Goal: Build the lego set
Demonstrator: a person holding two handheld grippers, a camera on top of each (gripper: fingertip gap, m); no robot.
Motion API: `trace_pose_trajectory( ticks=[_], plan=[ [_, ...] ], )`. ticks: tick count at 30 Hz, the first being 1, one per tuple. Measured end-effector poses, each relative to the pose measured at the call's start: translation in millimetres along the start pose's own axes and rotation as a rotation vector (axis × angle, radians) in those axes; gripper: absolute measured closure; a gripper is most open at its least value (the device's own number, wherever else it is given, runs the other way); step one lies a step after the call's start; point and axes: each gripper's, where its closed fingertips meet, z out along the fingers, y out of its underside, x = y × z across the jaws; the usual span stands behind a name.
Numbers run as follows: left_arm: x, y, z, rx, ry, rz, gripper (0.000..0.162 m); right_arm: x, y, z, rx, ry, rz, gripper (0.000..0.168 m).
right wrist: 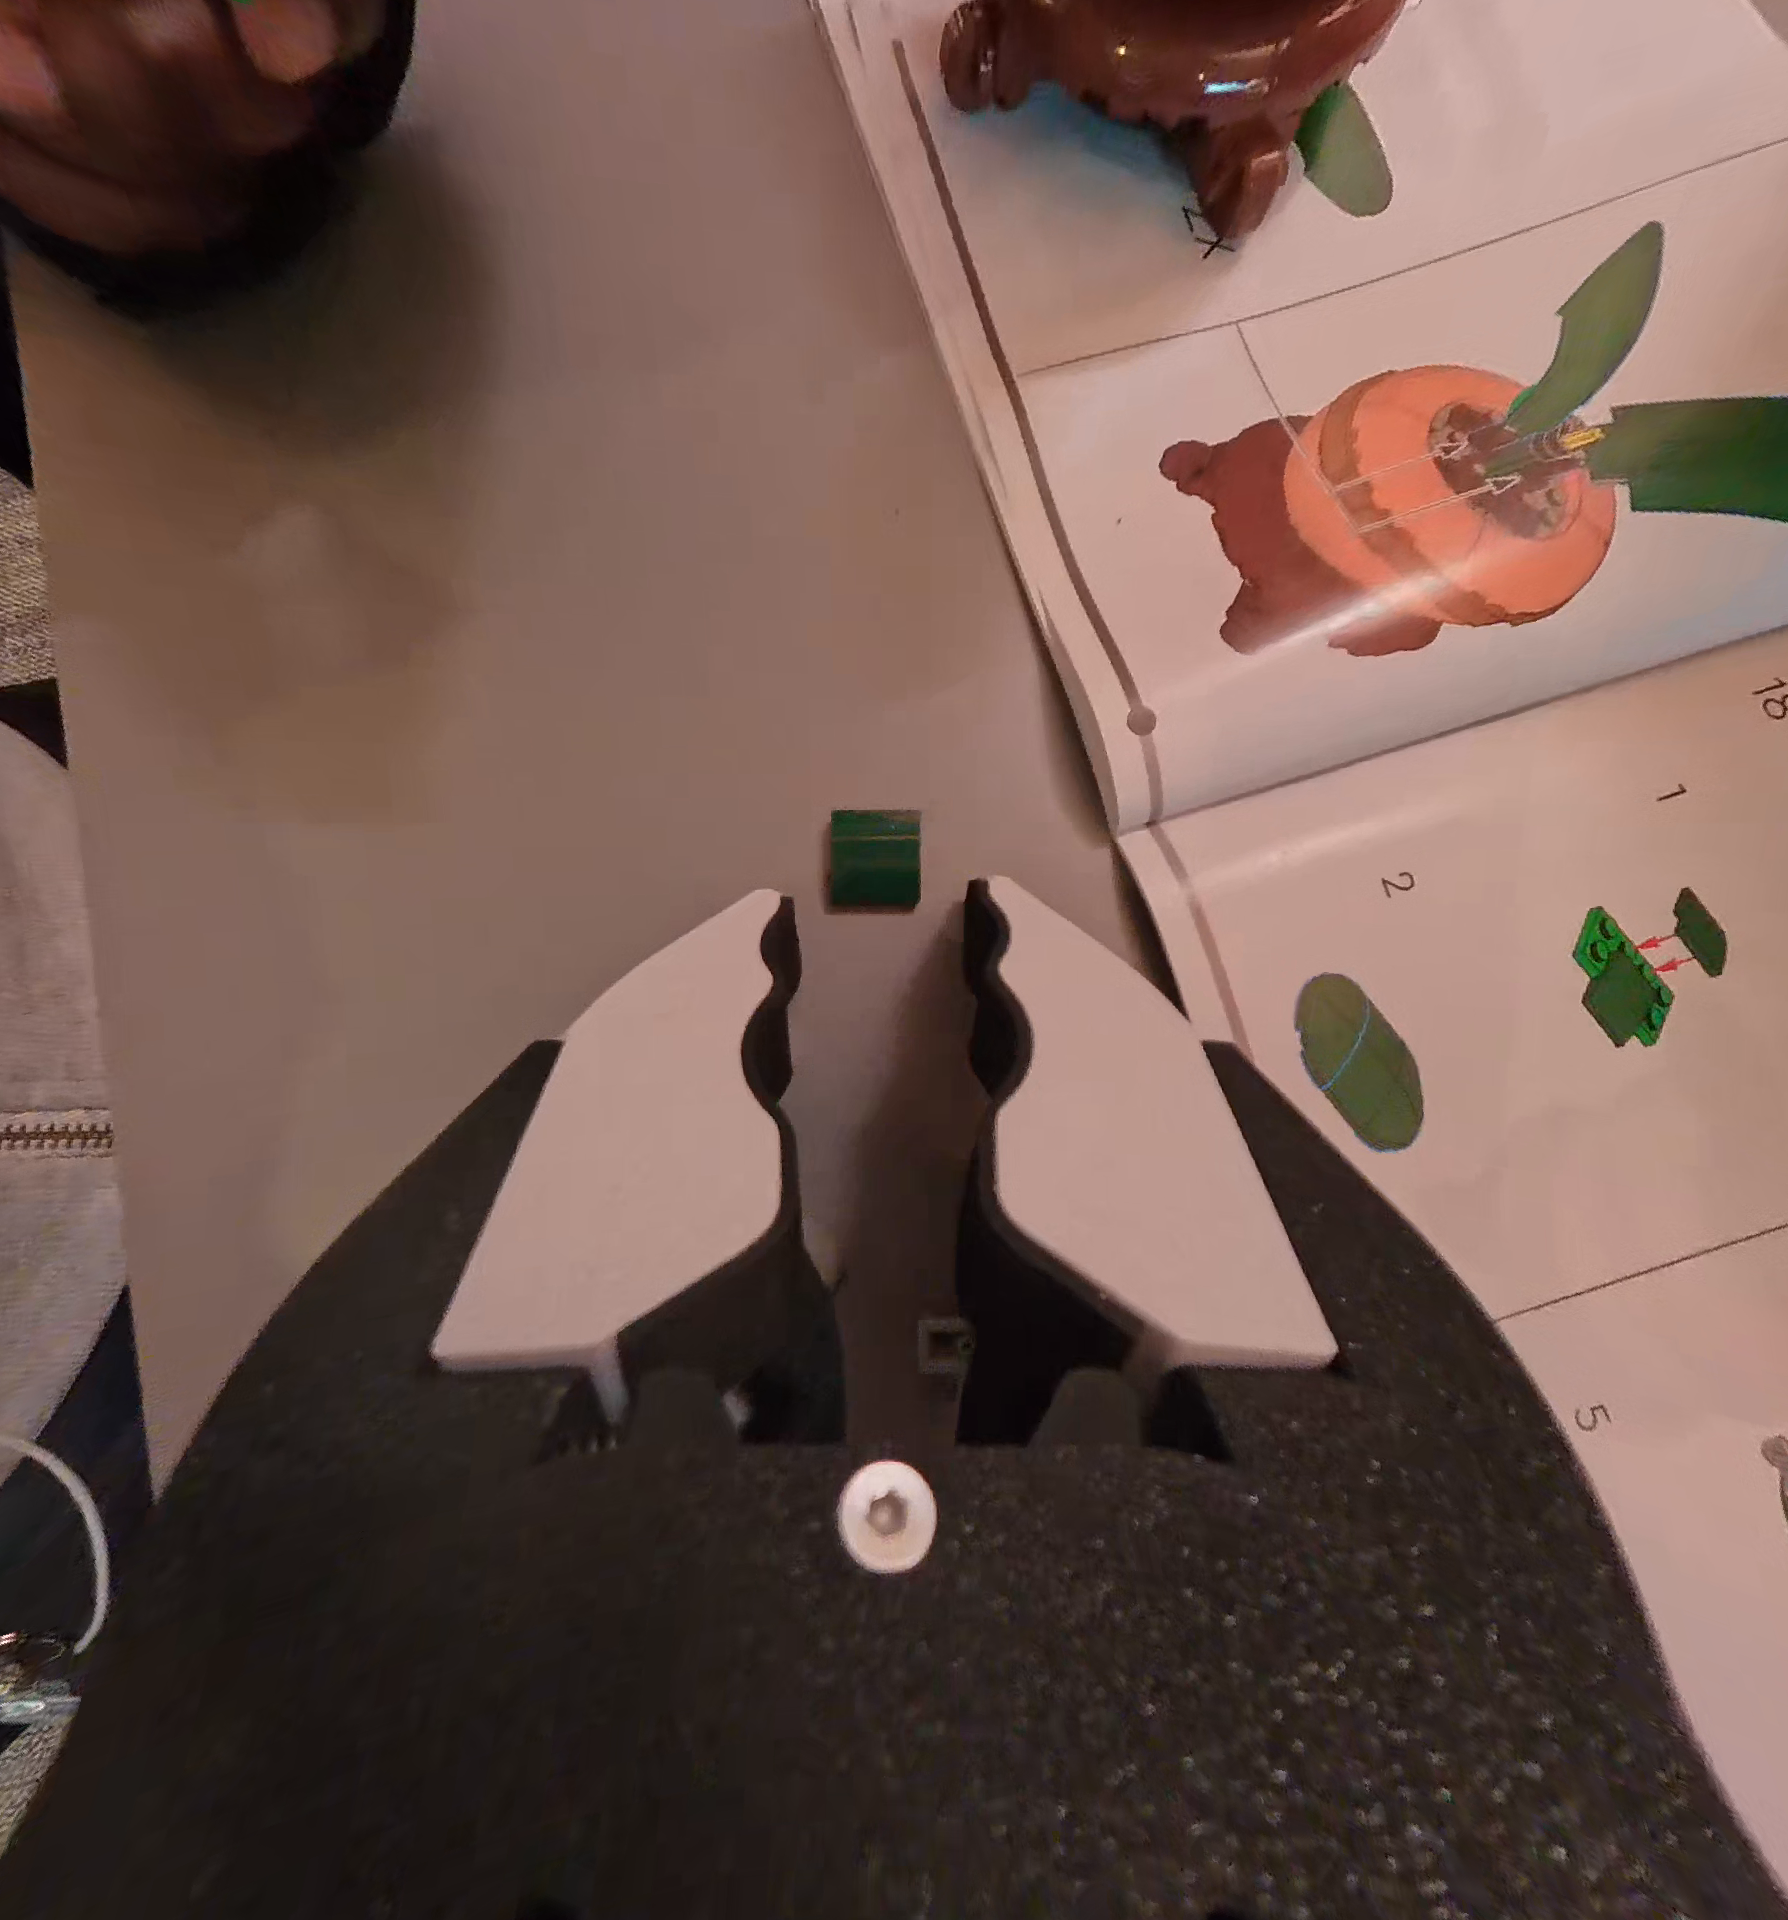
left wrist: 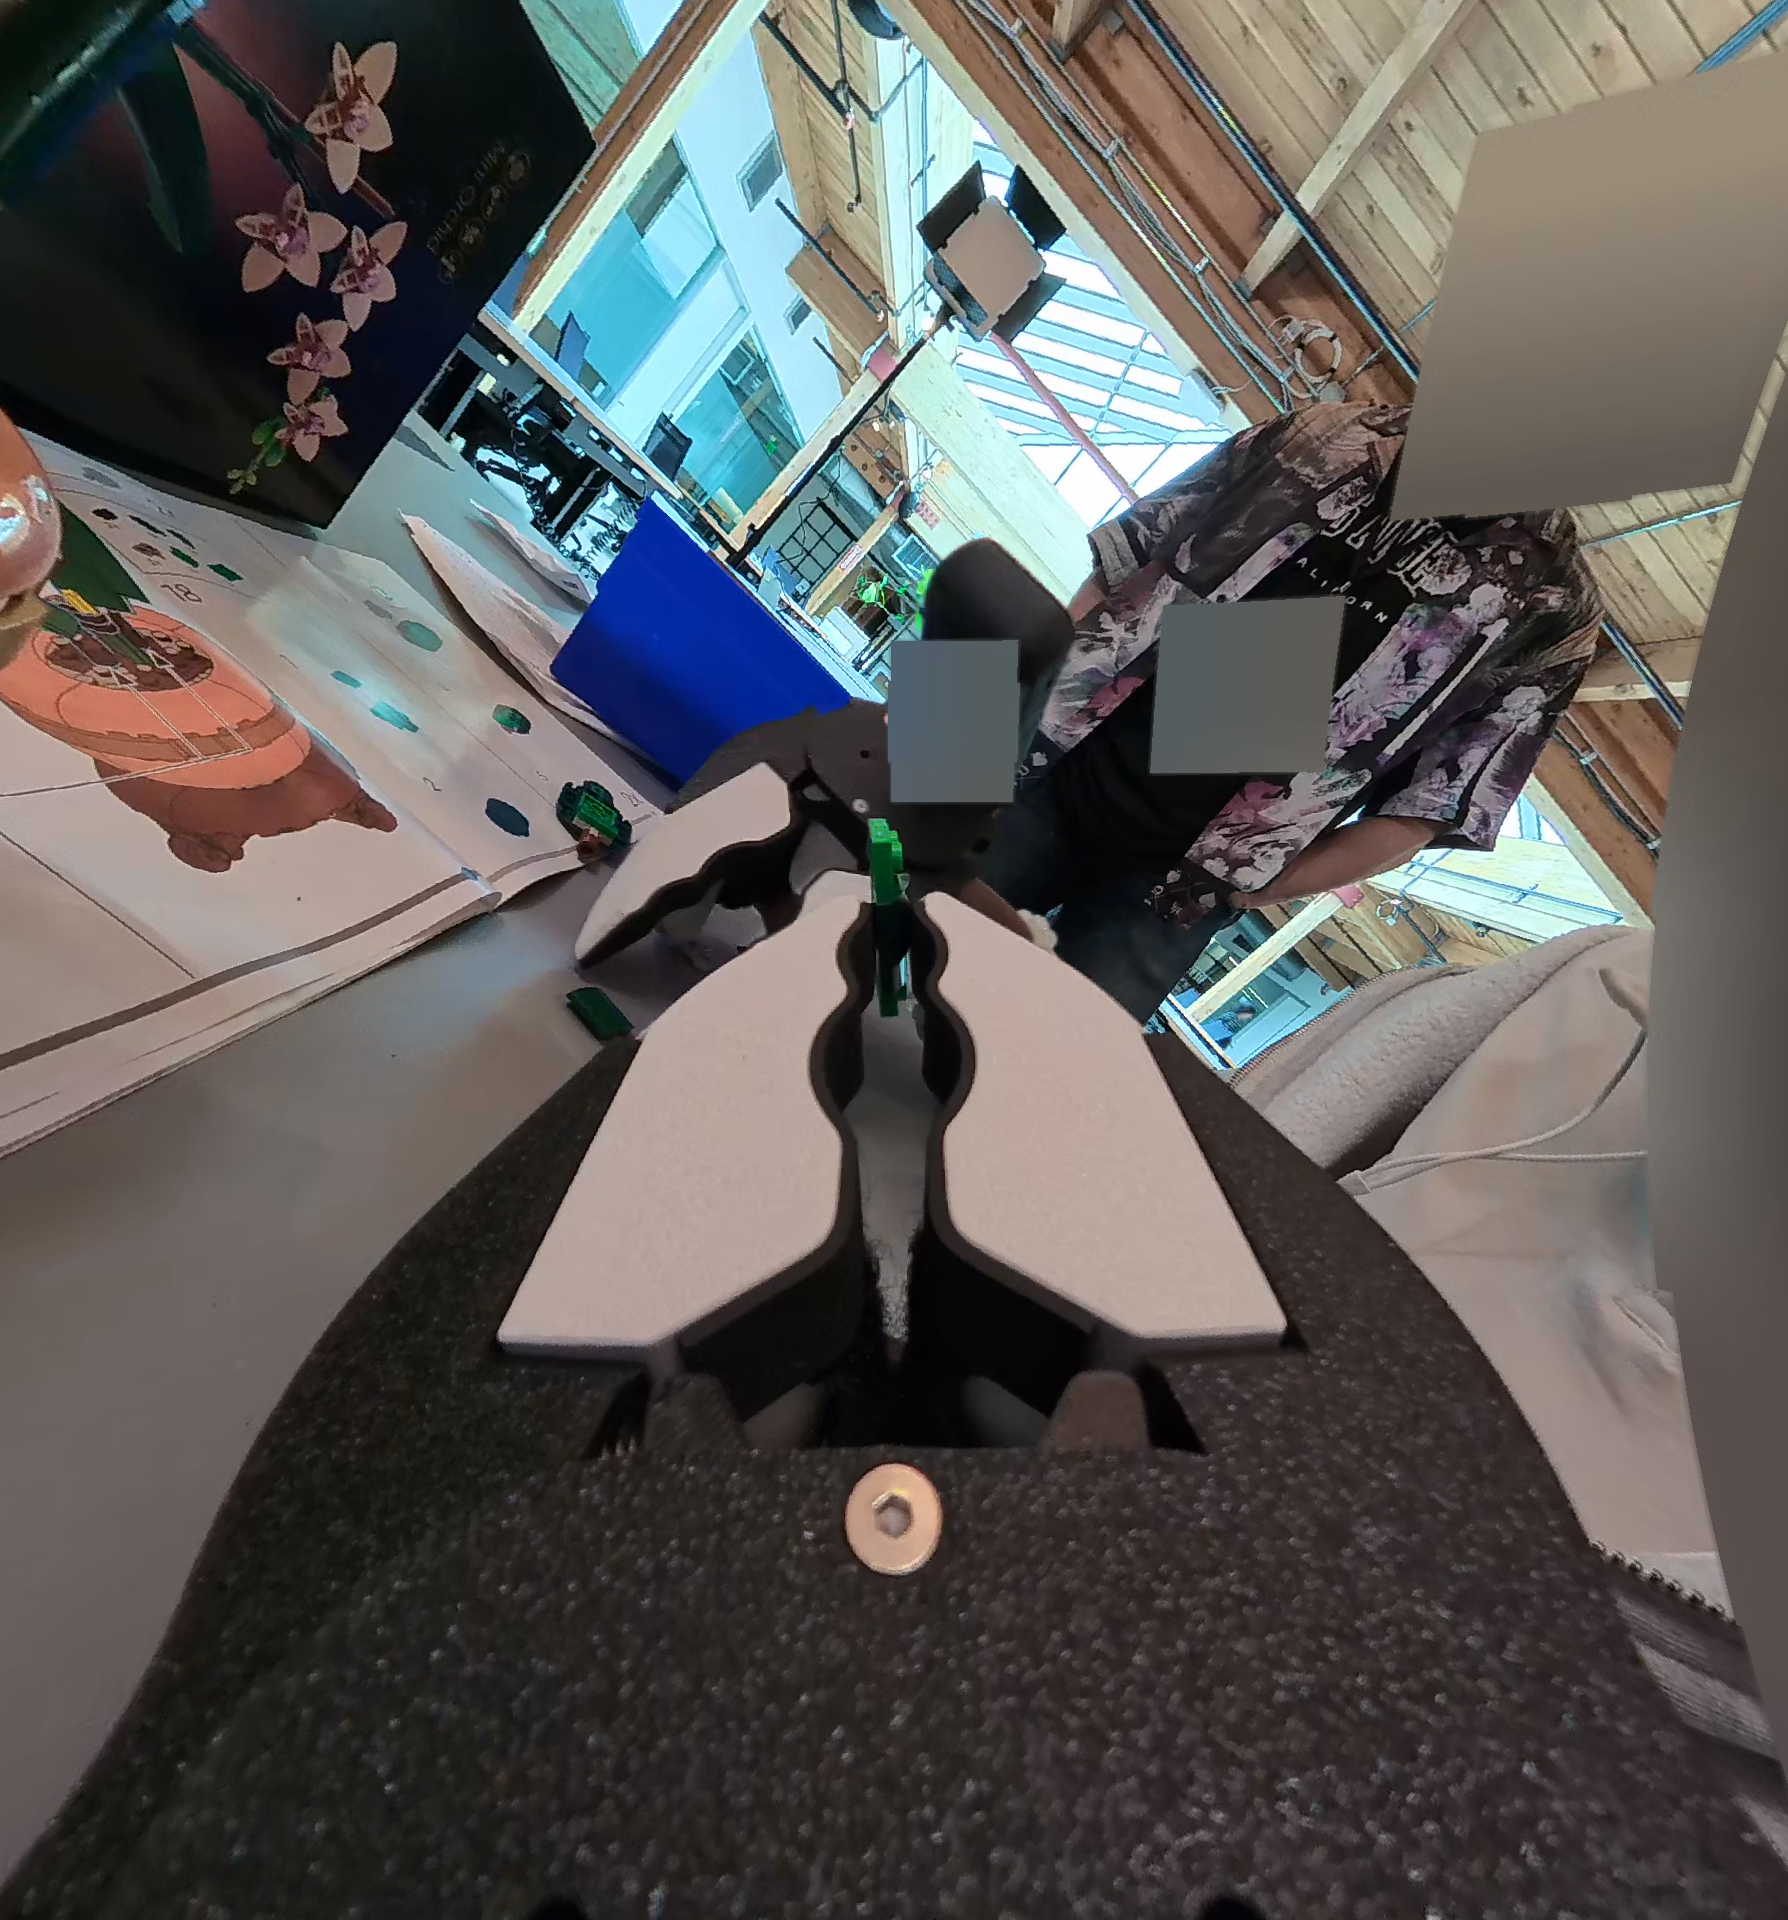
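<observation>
Two grippers are at work, and each has its own job. Your right gripper (right wrist: 879,909) points down at the grey table (right wrist: 557,623) with its jaws spread apart and nothing between them; the small dark green tile (right wrist: 874,860) lies flat on the table just past the fingertips, at twelve o'clock in the right wrist view. Ease forward until the tile sits squarely between the pads, then close on its two straight edges so it does not tip or skate away.

Your left gripper (left wrist: 892,935) is pinched on a bright green lego piece (left wrist: 885,904) that stands up out of the fingertips at twelve o'clock in the left wrist view; how many parts it has I cannot quite tell from this angle. Hold it steady with its studded face towards the incoming tile.

Farther off, the open instruction booklet (right wrist: 1492,1143) lies at two o'clock of the right gripper, showing a tile going onto a green bracket. Beyond it, at one o'clock, sits the brown lego base (right wrist: 1181,94). In the left view another small green sub-assembly (left wrist: 589,810) rests on the booklet's edge at ten o'clock.
</observation>
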Motion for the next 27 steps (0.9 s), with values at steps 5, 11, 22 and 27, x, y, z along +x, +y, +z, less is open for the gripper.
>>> trace_pose_trajectory(
  ticks=[5,11,22,27],
  plan=[
    [-0.3,0.8,0.1,-0.004,-0.003,0.001,0.157,-2.0,-4.4,4.5,0.015,-0.03,-0.004,0.149],
    [-3.6,4.7,2.8,-0.029,-0.028,0.001,0.157,-4.1,-5.6,5.2,0.047,-0.074,0.02,0.153],
    [-4.1,9.3,5.4,-0.057,-0.037,-0.006,0.157,-48.1,9.7,-5.0,-0.145,-0.437,-0.714,0.153],
    [-4.7,9.6,6.0,-0.06,-0.039,-0.009,0.157,-45.4,5.5,0.2,-0.293,-0.562,-0.858,0.145]
  ],
)
